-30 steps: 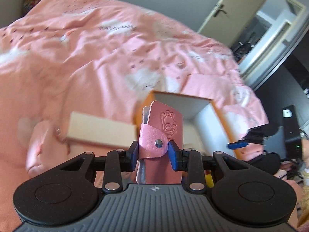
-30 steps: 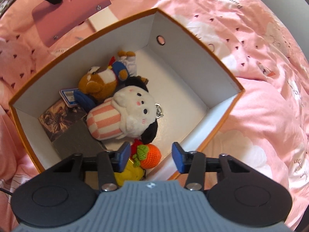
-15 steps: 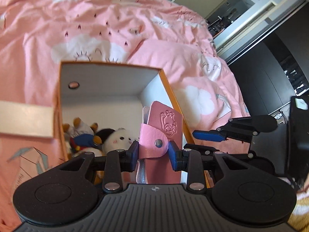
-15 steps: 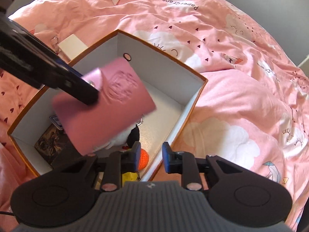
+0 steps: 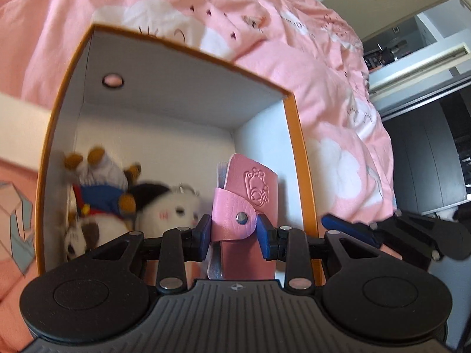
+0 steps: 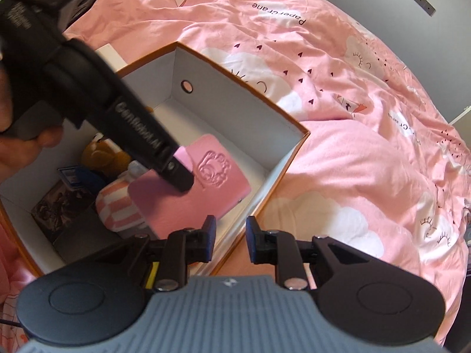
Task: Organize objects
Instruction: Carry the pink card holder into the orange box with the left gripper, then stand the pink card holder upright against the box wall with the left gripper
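Observation:
My left gripper (image 5: 234,231) is shut on a pink leather card holder (image 5: 250,194) and holds it inside the orange-rimmed white box (image 5: 182,106), near the box's right wall. In the right wrist view the left gripper's fingers (image 6: 176,173) grip the card holder (image 6: 206,194) over the box (image 6: 235,108). My right gripper (image 6: 230,236) straddles the box's near right wall with a small gap between its jaws; whether they press on the wall I cannot tell. Plush toys (image 5: 117,206) lie in the box.
The box sits on a pink printed duvet (image 6: 353,117). A striped plush (image 6: 117,209) and a dark booklet (image 6: 56,206) lie at the box's left. A white card (image 5: 17,129) lies left of the box. An open doorway (image 5: 412,29) is beyond the bed.
My left gripper carried the card holder from beside the box to over it, then down inside. My right gripper's jaws narrowed and shifted to the box's right wall.

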`<state>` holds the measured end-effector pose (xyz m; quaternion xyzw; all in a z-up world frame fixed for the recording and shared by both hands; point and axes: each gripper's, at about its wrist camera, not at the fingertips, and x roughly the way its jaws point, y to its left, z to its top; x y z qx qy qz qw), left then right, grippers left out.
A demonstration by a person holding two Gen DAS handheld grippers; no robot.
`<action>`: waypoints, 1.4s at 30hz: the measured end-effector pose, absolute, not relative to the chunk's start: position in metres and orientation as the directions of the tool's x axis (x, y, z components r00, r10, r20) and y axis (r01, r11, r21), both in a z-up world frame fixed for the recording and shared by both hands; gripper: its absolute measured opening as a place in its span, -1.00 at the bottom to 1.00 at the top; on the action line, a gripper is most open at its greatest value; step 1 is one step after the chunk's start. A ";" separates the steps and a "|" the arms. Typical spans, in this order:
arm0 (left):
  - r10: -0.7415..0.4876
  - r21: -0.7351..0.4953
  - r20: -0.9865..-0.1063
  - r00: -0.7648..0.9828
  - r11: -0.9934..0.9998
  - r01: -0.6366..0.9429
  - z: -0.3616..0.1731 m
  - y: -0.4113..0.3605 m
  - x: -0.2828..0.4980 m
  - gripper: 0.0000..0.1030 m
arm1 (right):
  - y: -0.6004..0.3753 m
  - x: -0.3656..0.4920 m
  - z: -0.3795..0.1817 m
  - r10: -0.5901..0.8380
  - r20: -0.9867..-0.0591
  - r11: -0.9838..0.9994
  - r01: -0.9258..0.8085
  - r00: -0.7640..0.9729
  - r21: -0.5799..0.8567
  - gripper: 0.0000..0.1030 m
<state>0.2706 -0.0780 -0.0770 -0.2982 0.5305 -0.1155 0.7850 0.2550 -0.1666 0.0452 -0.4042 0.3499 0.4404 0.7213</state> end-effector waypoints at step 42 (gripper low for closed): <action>-0.502 -0.514 -0.815 0.290 0.857 0.041 -0.090 -0.136 0.344 -0.56 | -0.158 0.328 0.017 0.295 -0.931 0.570 -0.822 0.214 -0.009 -0.51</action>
